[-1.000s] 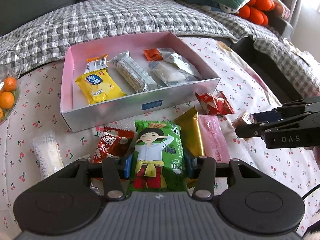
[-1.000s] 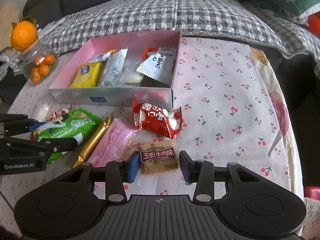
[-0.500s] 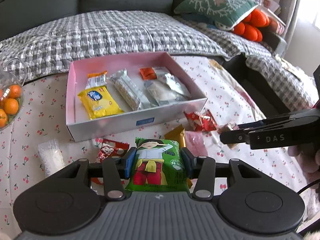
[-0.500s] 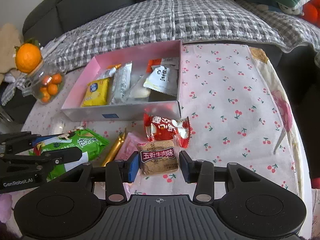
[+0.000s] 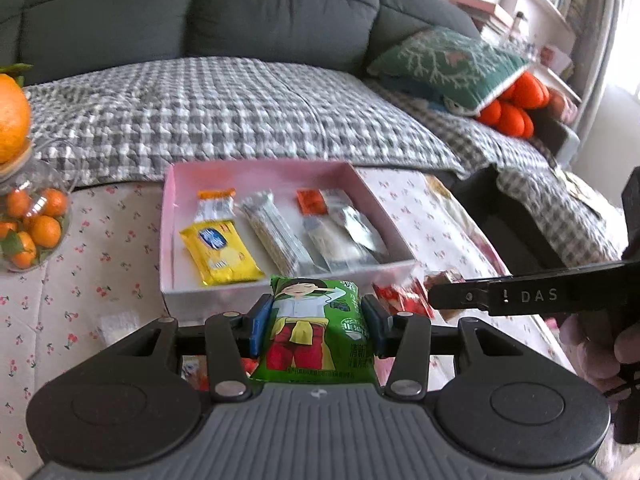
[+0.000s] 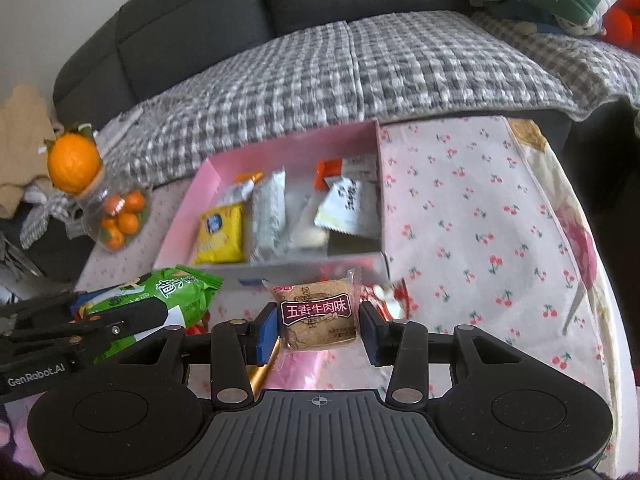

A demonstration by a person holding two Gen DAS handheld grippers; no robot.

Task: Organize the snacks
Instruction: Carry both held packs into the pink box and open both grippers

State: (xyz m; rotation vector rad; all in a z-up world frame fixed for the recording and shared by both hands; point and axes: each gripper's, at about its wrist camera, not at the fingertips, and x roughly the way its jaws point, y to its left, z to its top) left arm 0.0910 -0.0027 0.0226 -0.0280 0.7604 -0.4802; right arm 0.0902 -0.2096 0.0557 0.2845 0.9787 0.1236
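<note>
Surface: a table under a white cloth printed with small red cherries.
Box: a shallow pink box stood on the cloth on the sofa side.
Jar: a clear jar of small oranges stood near the cloth's left edge, well apart from the box.
Loose packets: a red packet lay just in front of the box; a gold stick and a pink packet lay side by side.
Left side: a pale clear packet lay alone.

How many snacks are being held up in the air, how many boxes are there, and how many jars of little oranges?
Held snacks: 2 (green packet, brown packet)
Box: 1
Jar: 1
Total: 4
</note>
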